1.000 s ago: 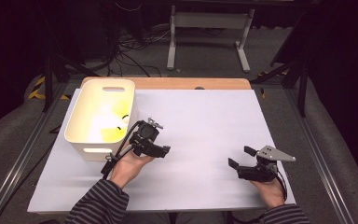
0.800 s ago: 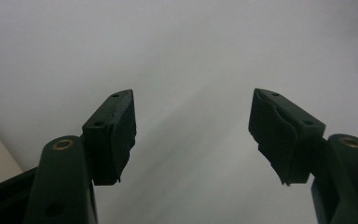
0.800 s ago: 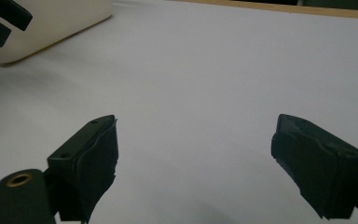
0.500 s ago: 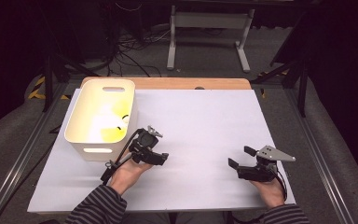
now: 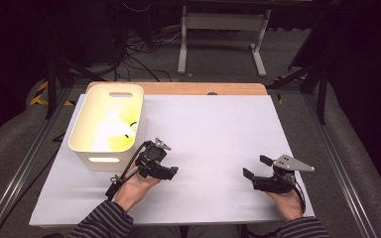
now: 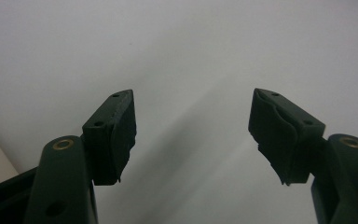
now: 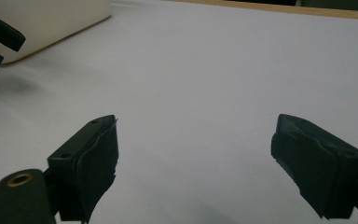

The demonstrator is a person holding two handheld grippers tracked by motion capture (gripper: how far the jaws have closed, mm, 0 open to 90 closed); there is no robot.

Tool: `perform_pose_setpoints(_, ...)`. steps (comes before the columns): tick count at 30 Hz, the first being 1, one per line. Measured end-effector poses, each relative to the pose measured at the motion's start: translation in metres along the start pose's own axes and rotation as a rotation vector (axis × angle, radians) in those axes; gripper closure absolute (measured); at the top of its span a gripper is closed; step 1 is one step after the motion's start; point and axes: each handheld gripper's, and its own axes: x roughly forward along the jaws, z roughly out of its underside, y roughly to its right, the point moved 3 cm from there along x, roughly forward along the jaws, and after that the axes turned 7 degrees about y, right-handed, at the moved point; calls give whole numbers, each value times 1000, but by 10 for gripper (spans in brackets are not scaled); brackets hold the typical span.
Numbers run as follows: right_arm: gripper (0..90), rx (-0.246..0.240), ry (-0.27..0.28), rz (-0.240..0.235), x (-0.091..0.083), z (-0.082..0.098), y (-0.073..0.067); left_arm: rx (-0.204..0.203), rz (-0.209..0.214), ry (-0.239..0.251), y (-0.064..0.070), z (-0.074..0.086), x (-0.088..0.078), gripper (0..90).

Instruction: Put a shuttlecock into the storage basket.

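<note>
White table (image 5: 213, 129) | left gripper (image 5: 171, 172) wide open, empty | right gripper (image 5: 253, 168) apparently open, empty | bin (image 5: 87, 148) nearby

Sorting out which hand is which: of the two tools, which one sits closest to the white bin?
The left tool, right beside the white bin's near corner. The right tool rests far across the white tabletop, near its right edge. Both stand open, holding nothing.

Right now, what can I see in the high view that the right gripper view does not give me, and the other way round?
High view: the bin's yellow-lit inside and handle slot, both hands, the floor cables behind the table. Right gripper view: the right claw's two pads up close, wide apart with nothing between them. Both share: the white table, its wooden far edge, the bin's wall and the left claw.
</note>
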Motion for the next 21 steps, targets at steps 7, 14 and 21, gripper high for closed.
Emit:
perform_pose_setpoints(7, 146, -2, -1, 0, 0, 0, 0, -18, 10, -2, -2, 6, -3, 321)
perform_pose_setpoints(14, 146, 0, -1, 0, 0, 0, 0, -12, 12, -9, -1, 11, -2, 306)
perform_pose_setpoints(21, 147, 4, 1, 2, -1, 0, 0, -24, 14, -3, -3, 16, -3, 300)
